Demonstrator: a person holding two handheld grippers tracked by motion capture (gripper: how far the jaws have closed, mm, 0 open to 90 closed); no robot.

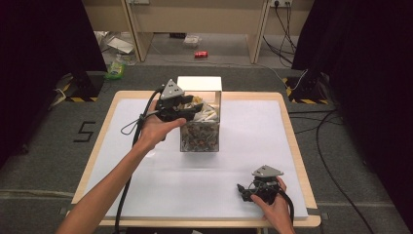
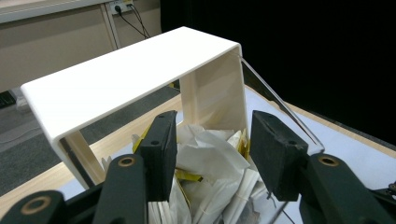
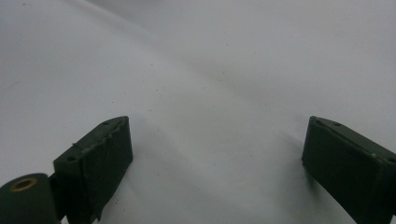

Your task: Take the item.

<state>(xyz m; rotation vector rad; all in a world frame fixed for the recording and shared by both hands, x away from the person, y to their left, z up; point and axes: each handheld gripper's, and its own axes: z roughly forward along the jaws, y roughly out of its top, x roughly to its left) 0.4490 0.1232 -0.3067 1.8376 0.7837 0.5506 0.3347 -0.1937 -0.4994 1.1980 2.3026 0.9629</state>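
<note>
A clear-walled box [image 1: 199, 139] stands at the middle of the table under a raised white lid [image 1: 198, 83], [image 2: 130, 70]. It is heaped with white and yellow paper packets [image 1: 208, 113], [image 2: 210, 156] over darker contents. My left gripper [image 1: 194, 110], [image 2: 212, 140] reaches into the box's open top from the left, just over the heap. Its jaws stand about half apart, a crumpled white packet lies between and below them, and no pad visibly presses on it. My right gripper [image 1: 242, 191], [image 3: 215, 154] rests low on the white sheet at the front right, open with nothing between its jaws.
A white sheet [image 1: 195, 185] covers the wooden table [image 1: 292, 146]. On the floor beyond lie a red can [image 1: 201, 54] and a green bottle [image 1: 116, 68]. Black stands with striped tape [image 1: 80, 87] flank the table, and cables [image 1: 321, 136] trail at the right.
</note>
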